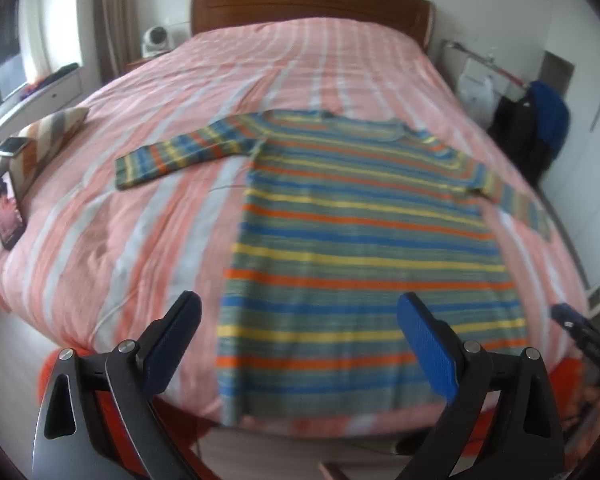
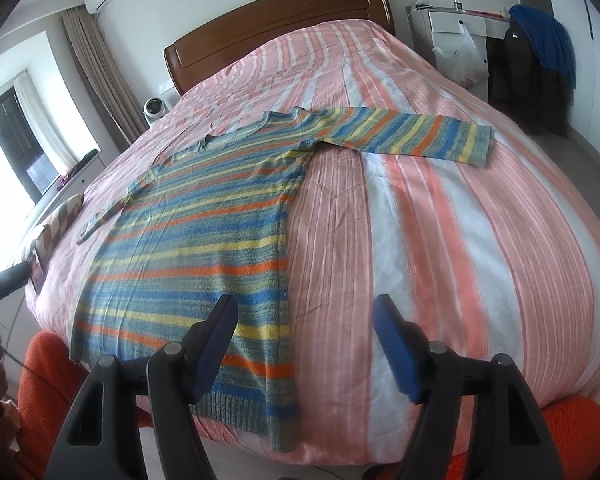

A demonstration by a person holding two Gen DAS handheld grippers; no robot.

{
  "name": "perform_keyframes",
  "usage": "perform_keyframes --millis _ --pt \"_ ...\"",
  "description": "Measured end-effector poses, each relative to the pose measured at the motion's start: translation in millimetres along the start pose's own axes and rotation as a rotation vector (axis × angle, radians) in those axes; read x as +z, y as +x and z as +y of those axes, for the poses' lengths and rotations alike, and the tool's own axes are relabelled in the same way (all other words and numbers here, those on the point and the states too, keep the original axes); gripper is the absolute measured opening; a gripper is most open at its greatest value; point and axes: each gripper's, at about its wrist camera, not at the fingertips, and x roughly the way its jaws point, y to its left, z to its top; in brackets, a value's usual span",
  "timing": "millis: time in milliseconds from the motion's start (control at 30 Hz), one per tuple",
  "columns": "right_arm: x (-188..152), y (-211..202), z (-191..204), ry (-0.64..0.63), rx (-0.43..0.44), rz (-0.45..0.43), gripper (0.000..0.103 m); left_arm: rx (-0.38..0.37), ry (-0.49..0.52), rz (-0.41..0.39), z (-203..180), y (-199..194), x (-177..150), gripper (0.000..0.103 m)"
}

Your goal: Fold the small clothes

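A striped sweater (image 1: 364,240) in blue, yellow, orange and grey lies flat on the bed with both sleeves spread out. It also shows in the right wrist view (image 2: 204,232), hem toward me. My left gripper (image 1: 300,312) is open and empty, hovering above the sweater's hem near the bed's front edge. My right gripper (image 2: 306,316) is open and empty, above the sweater's lower right corner and side seam. The right sleeve (image 2: 412,136) stretches out to the right; the left sleeve (image 1: 180,156) stretches to the left.
The bed has a pink and white striped cover (image 1: 140,216) and a wooden headboard (image 1: 308,0). A striped pillow (image 1: 40,140) and a phone (image 1: 6,212) lie at the left edge. Dark clothes (image 2: 540,60) hang at the right. Orange fabric (image 2: 44,380) lies below the bed's front.
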Motion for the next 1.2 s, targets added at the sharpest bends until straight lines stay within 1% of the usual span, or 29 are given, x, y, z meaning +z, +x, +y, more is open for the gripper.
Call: perform_keyframes --millis 167,300,333,467,533,667,767,867,1067,1200 --pt "-2.8 1.1 -1.9 0.015 -0.007 0.008 0.069 0.079 -0.016 -0.002 17.5 19.3 0.7 0.099" --pt "-2.5 2.9 -2.7 0.019 -0.008 0.014 0.069 0.143 -0.002 -0.016 26.6 35.2 4.1 0.099" --pt "-2.8 3.5 -2.1 0.017 -0.008 0.015 0.069 0.164 0.007 -0.021 27.9 39.1 5.4 0.099" --pt "-4.2 6.5 -0.1 0.005 -0.011 0.022 0.069 0.294 0.058 -0.059 35.1 59.2 6.5 0.099" --pt "-5.3 7.8 -0.6 0.004 -0.013 0.025 0.069 0.327 0.058 -0.062 41.5 66.5 2.6 0.099" --pt "-6.3 10.8 -4.0 0.013 -0.027 0.031 0.069 0.297 0.004 -0.038 57.9 76.9 -10.2 0.099" --pt "-7.0 14.1 -7.8 0.034 -0.028 0.038 0.069 0.314 0.01 -0.023 62.2 82.1 -17.2 0.099" --pt "-7.4 16.6 -8.5 0.041 -0.027 0.045 0.069 0.321 0.015 -0.028 61.9 82.0 -18.4 0.099" --pt "-9.1 20.0 -3.1 0.021 -0.026 0.056 0.069 0.318 -0.029 -0.013 69.7 85.8 -17.7 0.099" --pt "-9.6 21.2 -2.3 0.015 -0.026 0.059 0.069 0.324 -0.04 -0.01 72.2 86.1 -17.9 0.099"
